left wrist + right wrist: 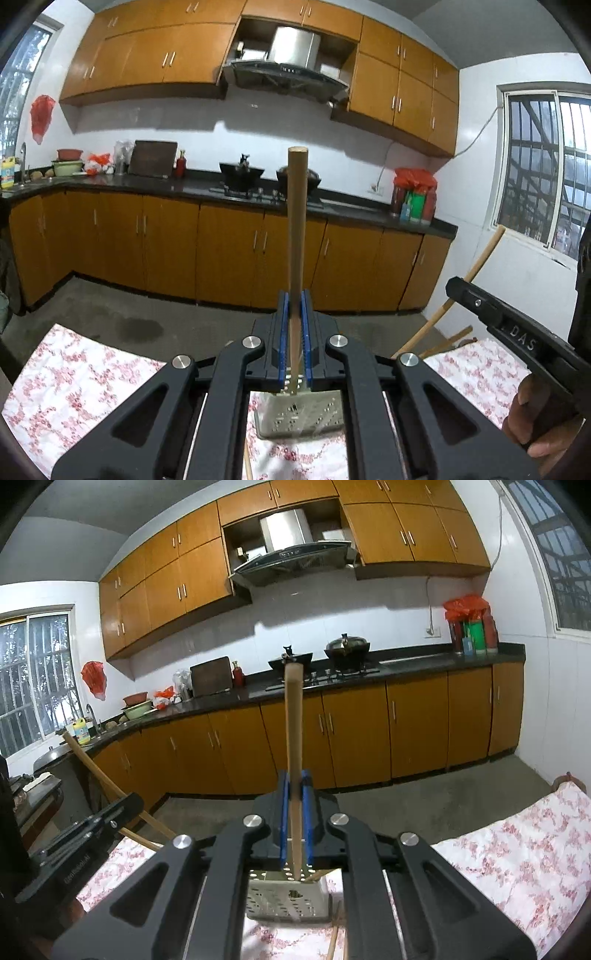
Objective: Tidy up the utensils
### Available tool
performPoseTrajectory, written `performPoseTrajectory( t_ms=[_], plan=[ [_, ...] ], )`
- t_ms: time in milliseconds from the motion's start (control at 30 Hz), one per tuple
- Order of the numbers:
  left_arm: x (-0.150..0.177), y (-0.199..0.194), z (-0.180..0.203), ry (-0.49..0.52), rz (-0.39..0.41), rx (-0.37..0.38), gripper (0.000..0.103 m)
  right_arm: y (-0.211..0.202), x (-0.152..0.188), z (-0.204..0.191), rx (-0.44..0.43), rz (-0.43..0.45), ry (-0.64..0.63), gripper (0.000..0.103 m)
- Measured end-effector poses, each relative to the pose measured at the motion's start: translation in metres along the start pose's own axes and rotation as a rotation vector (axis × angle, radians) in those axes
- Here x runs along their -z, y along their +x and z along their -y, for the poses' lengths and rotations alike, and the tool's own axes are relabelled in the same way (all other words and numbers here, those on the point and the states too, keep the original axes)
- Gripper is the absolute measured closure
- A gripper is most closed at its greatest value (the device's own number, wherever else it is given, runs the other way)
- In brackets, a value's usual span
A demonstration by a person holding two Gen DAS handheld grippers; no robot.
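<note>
Holding now: two wooden sticks, one per gripper, both standing nearly upright above a perforated utensil basket on the flowered cloth.
Left stick: the left stick rises between the blue pads, its lower end down at the basket rim; whether it is inside I cannot tell.
Right stick: the right stick tapers downward and its tip appears to sit in or on the basket top.
Left gripper: the left gripper is pressed together, pinching its stick.
Right gripper: the right gripper is likewise pinching its stick.
Count, sticks held: two.
Count, loose sticks: at least two more lie on the tablecloth just beside the basket, only partly visible.
Count, baskets: one.
Risk, tipping: the basket looks light; a stick pushed against its wall or rim could tilt or slide it.
Risk, missing: a stick let go while leaning could fall outside onto the cloth.
Risk, collision: both grippers work close together over one small opening and could knock each other.
Surroundings: kitchen counter and cabinets well apart, beyond.
</note>
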State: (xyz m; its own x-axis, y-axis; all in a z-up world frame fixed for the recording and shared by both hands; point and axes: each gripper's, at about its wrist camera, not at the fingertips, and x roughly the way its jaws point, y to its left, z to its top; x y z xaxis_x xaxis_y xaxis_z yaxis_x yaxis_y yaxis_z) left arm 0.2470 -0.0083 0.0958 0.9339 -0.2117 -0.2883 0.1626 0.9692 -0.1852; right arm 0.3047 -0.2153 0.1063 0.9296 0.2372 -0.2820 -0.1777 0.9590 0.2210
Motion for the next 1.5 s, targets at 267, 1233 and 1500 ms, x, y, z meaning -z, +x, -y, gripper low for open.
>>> performPoseTrajectory(
  t_ms=[267,1233,1500],
  plan=[
    [-0.005,-0.005,-0.009,-0.029,-0.012,-0.01,0.067,-0.013,-0.003,0.0,0.004,0.022,-0.009,0.082],
    [0.116,-0.039,-0.064,-0.036,-0.347,-0.243,0.063,-0.05,0.174,0.071,0.16,-0.445,0.014,0.079],
    [0.16,-0.03,-0.062,-0.056,-0.473,-0.228,0.064,-0.035,0.209,0.051,0.117,-0.554,0.003,0.086]
  ],
)
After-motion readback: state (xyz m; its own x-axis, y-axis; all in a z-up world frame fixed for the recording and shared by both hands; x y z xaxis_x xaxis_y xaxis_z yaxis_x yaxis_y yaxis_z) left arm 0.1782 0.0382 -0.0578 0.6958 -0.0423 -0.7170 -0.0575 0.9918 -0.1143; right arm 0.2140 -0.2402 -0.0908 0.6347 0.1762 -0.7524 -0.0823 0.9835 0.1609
